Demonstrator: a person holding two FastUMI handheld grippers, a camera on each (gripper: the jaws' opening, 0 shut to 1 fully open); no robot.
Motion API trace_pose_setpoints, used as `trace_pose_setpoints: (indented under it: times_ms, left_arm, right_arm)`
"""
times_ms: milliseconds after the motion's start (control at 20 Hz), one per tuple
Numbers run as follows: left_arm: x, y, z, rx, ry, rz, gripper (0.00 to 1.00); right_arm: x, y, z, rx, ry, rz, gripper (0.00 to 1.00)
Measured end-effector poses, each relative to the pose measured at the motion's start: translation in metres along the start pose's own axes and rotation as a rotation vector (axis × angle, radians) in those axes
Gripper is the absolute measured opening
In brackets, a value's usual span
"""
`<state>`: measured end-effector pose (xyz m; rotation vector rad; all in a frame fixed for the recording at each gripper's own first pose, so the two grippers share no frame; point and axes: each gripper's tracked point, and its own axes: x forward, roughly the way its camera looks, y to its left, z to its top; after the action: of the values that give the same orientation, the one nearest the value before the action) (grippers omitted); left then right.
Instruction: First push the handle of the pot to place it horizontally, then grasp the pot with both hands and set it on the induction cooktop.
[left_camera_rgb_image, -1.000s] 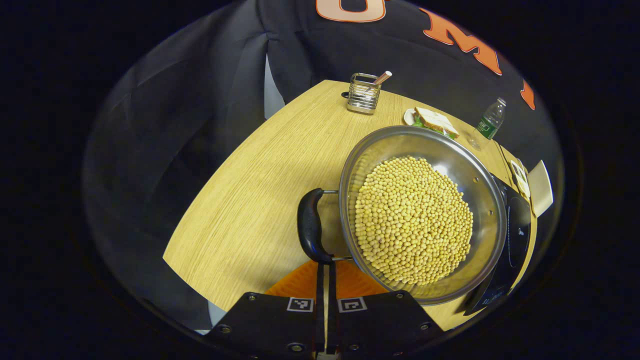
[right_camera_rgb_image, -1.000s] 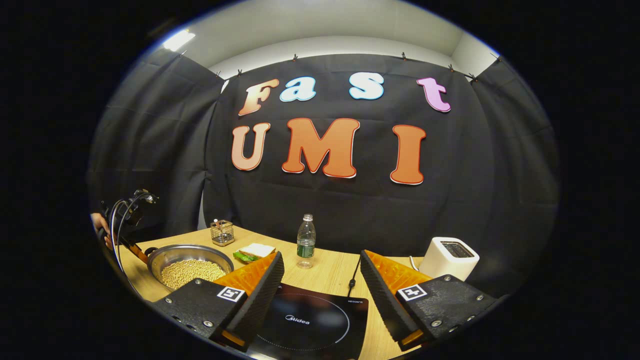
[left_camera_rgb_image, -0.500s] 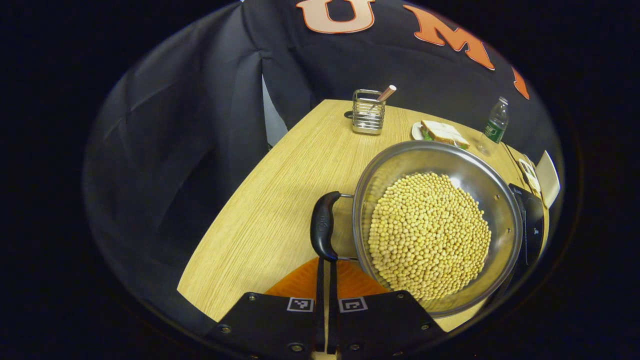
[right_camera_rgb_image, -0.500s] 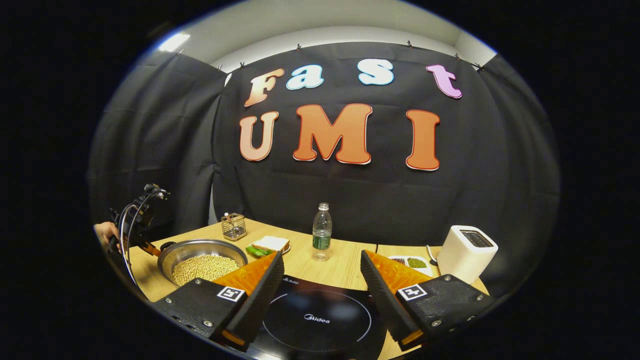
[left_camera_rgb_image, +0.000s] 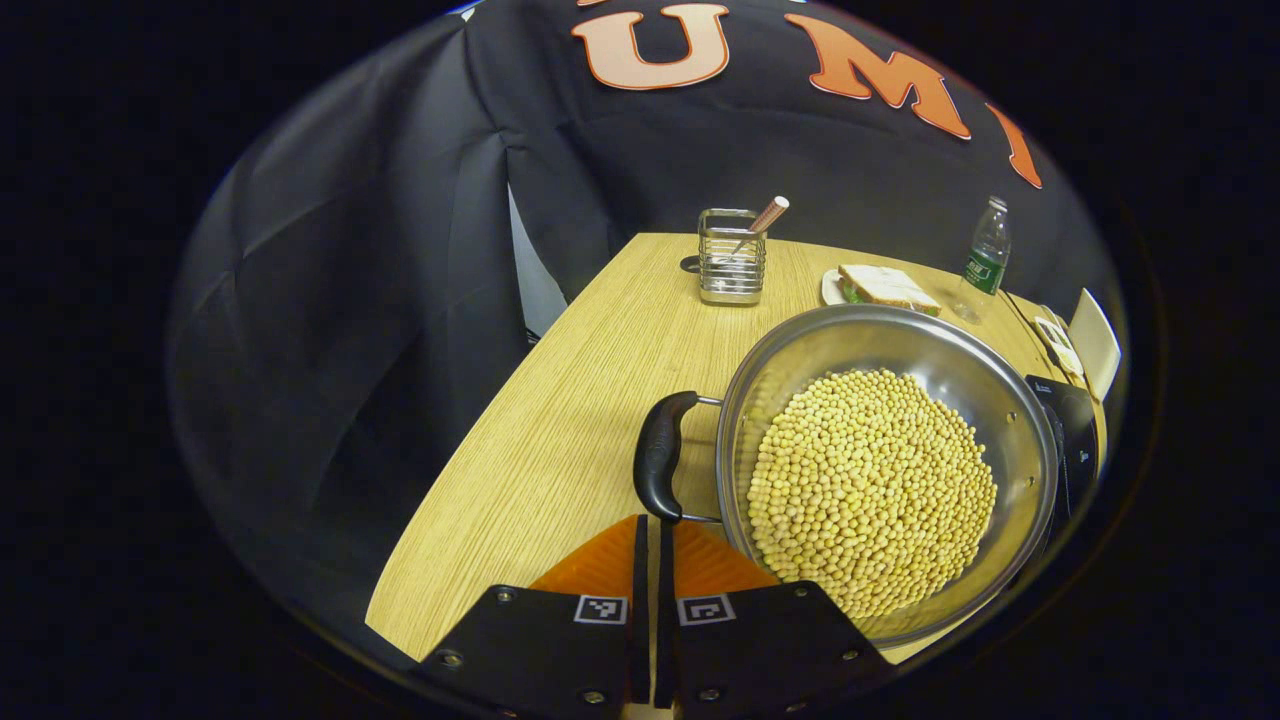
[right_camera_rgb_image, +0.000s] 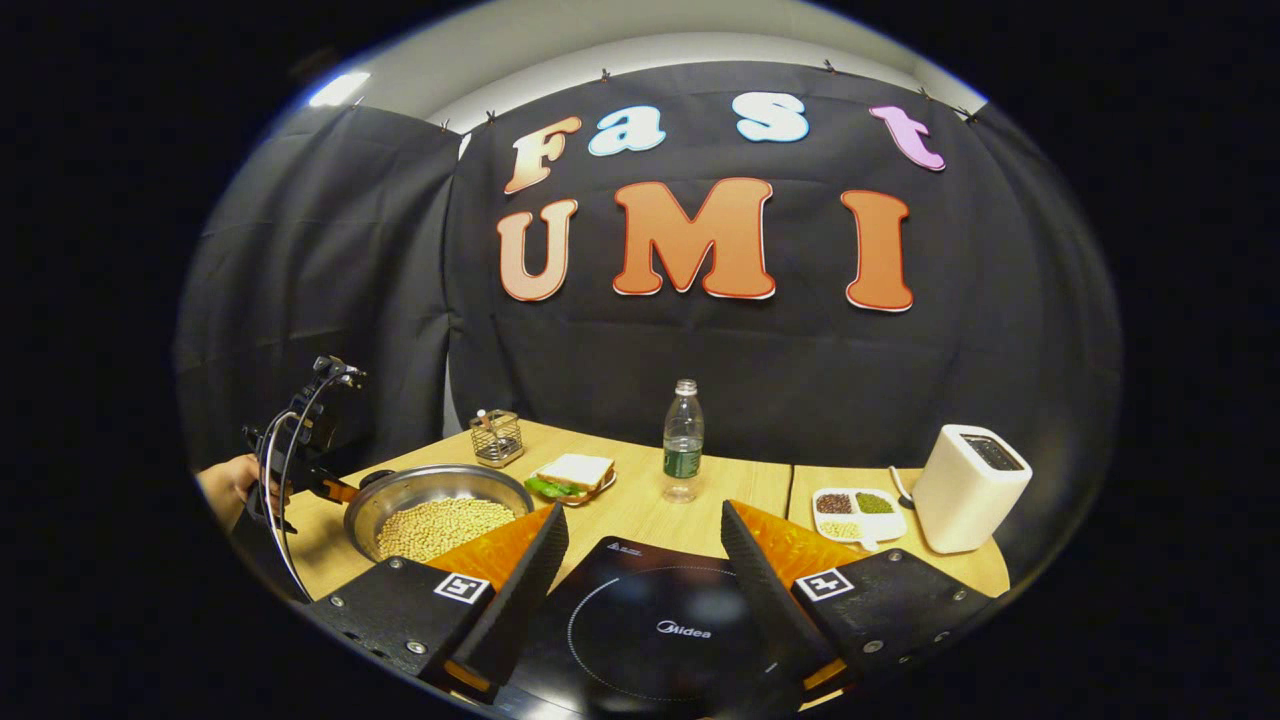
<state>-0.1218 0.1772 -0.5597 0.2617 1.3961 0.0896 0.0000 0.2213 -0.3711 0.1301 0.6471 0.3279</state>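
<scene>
Pot, full of loose soybeans, sits on the wooden surface just beside the induction cooktop. Left hand-held gripper has its fingers closed to a thin slit, holding nothing, tips right at the lower end of the pot's near handle; contact cannot be confirmed. Right hand-held gripper is spread wide above the cooktop, empty. Risks: a push off the rounded handle end may slip past it; a jerky shove or an uneven two-sided lift would likely tilt the pot and spill beans.
</scene>
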Motion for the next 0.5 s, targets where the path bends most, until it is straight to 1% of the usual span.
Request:
trace_pose_setpoints:
  times_ms: [100,150,250,300,400,450,500]
  left_arm:
    - [-0.004,-0.001,0.004,-0.005,-0.011,-0.012,0.04]
    - [-0.008,0.003,0.007,-0.001,-0.015,0.001,0.04]
    - [-0.022,0.012,0.027,0.01,-0.092,0.017,0.03]
    - [-0.03,0.013,0.037,0.001,-0.123,0.01,0.03]
    - [-0.043,0.004,0.054,-0.021,-0.17,-0.05,0.02]
    - [-0.05,0.001,0.059,-0.026,-0.184,-0.07,0.08]
    - [-0.053,-0.002,0.064,-0.024,-0.195,-0.082,0.11]
  right_arm:
    - [0.007,0.019,-0.008,0.013,0.038,0.031,0.96]
    - [0.01,0.028,-0.012,0.021,0.061,0.047,0.96]
    - [0.018,0.047,-0.017,0.051,0.108,0.084,0.96]
    - [0.023,0.06,-0.022,0.068,0.134,0.107,0.96]
    - [0.034,0.083,-0.03,0.101,0.194,0.143,0.95]
    - [0.04,0.092,-0.033,0.113,0.223,0.155,0.96]
    - [0.046,0.101,-0.038,0.121,0.256,0.163,0.95]
